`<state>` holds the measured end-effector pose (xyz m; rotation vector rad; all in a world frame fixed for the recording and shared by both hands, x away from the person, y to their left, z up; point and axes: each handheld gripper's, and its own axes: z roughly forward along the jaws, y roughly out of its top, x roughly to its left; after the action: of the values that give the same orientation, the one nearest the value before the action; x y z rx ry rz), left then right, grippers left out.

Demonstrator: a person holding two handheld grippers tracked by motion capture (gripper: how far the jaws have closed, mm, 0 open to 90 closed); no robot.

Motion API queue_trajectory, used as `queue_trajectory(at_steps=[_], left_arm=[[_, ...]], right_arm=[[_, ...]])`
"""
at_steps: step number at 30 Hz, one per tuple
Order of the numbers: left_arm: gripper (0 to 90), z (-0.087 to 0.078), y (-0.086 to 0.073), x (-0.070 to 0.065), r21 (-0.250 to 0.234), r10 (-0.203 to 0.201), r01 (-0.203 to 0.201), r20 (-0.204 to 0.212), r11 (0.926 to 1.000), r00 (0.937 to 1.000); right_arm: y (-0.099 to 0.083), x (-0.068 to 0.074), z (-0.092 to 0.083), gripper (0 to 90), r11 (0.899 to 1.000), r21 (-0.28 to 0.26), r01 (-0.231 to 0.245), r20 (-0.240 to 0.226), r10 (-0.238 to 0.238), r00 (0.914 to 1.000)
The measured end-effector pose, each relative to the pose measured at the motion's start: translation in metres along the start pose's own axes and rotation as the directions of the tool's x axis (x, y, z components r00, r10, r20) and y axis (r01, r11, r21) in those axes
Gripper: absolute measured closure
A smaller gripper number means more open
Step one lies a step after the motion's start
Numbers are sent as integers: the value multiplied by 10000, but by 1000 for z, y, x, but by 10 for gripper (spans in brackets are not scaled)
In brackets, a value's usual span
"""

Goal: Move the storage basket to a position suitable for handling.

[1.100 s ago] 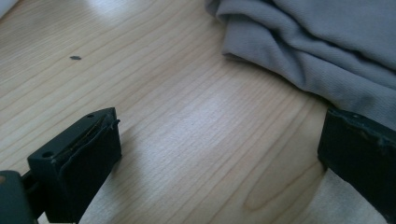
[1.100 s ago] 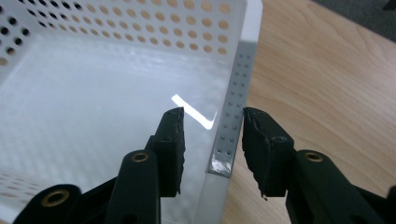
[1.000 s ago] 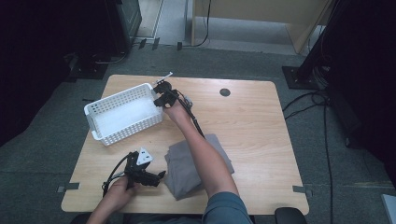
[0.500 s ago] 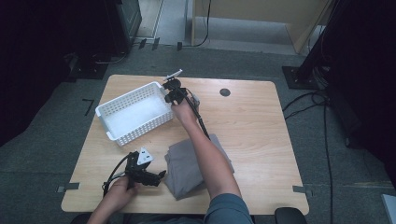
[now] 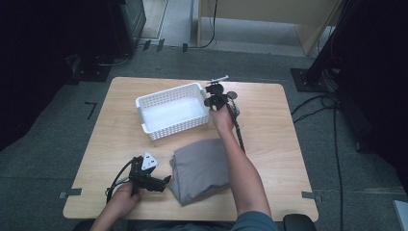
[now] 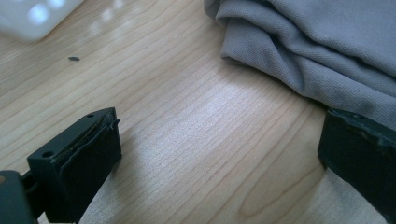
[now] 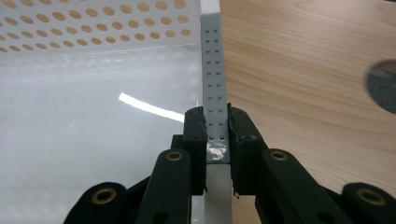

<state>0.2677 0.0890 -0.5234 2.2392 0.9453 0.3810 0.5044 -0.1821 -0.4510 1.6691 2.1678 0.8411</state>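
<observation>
Basket (image 5: 173, 111): rim clamped by right tongs (image 7: 217, 135).
Cloth (image 5: 201, 169): folded on bench (image 5: 279, 144), outside basket, unpacked.
Left tongs (image 6: 219, 154): wide, empty.

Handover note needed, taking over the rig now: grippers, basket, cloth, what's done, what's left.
Right gripper: shut on the white perforated basket's right-hand wall, jaws either side of it; basket empty, at the table's far centre.
Left gripper: open, empty, resting near the table's front edge, just left of the folded grey cloth.
Done: basket gripped; cloth folded.
Left, probably: set the basket down, release it, then load the cloth into it.
</observation>
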Motion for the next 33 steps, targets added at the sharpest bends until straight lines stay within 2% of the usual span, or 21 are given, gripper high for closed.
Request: queue_trajectory(at_steps=[4, 8, 10, 13, 17, 22, 24, 26, 33], left_arm=[[0, 0, 0, 0, 3, 30, -30, -8, 10000, 10000], [0, 0, 0, 0, 22, 60, -60, -11, 10000, 10000], [0, 0, 0, 0, 22, 40, -40, -7, 10000, 10000], [0, 0, 0, 0, 2, 36, -36, -16, 10000, 10000], [0, 0, 0, 0, -7, 28, -28, -18, 10000, 10000], [0, 0, 0, 0, -43, -15, 15, -19, 10000, 10000], [0, 0, 0, 0, -45, -20, 20, -20, 10000, 10000], [0, 0, 0, 0, -49, -22, 22, -20, 10000, 10000], [0, 0, 0, 0, -46, -19, 19, -21, 10000, 10000]], right_arm=[[-10, -31, -13, 797, 9985, -78, -539, 365, 541, 9979], [-24, -62, -27, 797, 9941, -219, -1066, 687, 1079, 9918], [-26, -67, -29, 797, 9930, -232, -1155, 767, 1170, 9902], [-36, -87, -39, 796, 9869, -367, -1568, 994, 1597, 9821], [-46, -103, -47, 795, 9819, -624, -1790, 1169, 1853, 9757], [-50, -112, -54, 792, 9776, -539, -2037, 1408, 2094, 9676], [-52, -113, -54, 759, 9769, -618, -2046, 1321, 2112, 9685], [-55, -113, -57, 637, 9759, -679, -2072, 1042, 2135, 9714], [-61, -110, -77, 582, 9784, -892, -1864, 635, 1924, 9793]])
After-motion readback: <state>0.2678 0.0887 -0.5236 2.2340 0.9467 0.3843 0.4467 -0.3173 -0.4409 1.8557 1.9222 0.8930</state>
